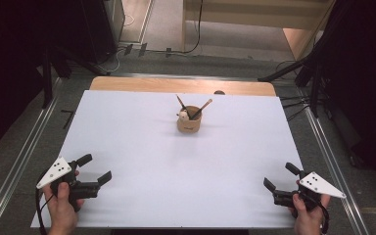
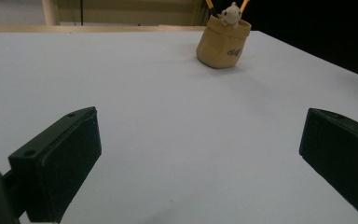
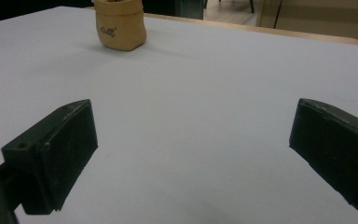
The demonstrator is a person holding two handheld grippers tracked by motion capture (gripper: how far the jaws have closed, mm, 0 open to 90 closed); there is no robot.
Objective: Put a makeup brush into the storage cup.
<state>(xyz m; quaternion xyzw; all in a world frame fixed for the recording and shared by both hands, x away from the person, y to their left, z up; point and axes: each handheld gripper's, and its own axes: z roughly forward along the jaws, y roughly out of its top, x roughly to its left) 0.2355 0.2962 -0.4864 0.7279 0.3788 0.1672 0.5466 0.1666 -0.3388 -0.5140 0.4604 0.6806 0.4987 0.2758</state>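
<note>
Hidden: your right gripper view cuts off the top of the tan sack-shaped holder [image 3: 120, 29], its printed word too small to read | Jaws: your left gripper [image 1: 94, 168] and right gripper [image 1: 281, 176] both gape wide, holding nothing, near the white table's [image 1: 142, 147] front corners | Holder: mid-table toward the far edge, brown pencils [image 1: 201, 108] and small white figure [image 1: 182, 115] inside.

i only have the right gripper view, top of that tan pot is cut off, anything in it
observer: yes, in the high view the tan pot holds two brown sticks and a small white figure.
operator: where's the other gripper
observer: the left hand-held gripper is at the near left corner of the white table, jaws open, holding nothing, well apart from the pot.
</note>
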